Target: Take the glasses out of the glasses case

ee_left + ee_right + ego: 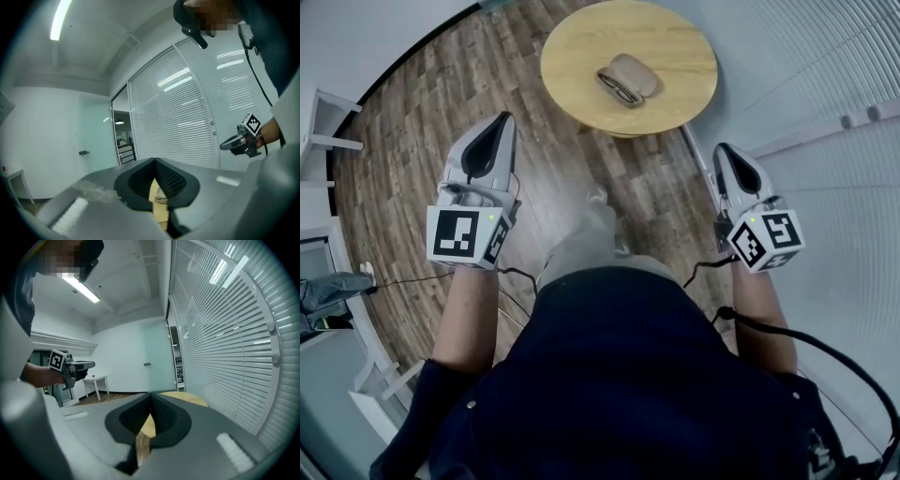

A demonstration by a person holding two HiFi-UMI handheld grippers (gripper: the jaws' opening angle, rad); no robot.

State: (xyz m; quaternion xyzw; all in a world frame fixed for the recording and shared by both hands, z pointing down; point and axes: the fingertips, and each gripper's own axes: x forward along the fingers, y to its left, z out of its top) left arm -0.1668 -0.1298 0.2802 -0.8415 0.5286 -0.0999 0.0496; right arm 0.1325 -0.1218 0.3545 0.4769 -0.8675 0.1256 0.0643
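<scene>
Dark top (628,375) of the person fills the bottom of the head view & cuts off the floor below; forearms run up from it to both tools.

Glasses case (630,79) lies open near the middle of the round table (572,52), top centre. Glasses (617,88) sit in its near-left half; small, so lens/frame detail is hard to make out. Table edge has bare wood all round the case.

Wood floor (422,131) lies open btw table & person. Blinds (825,75) close in on the right side.

Left gripper (503,119) is well short of the table, off to its left, jaws pressed together w/ nothing btw them; thru the slit below the tips only a sliver of tabletop & a bit of case shows. Right gripper (721,148) is just off the table's right edge, also short of the case, jaws together, empty. Both well apart from the case.
</scene>
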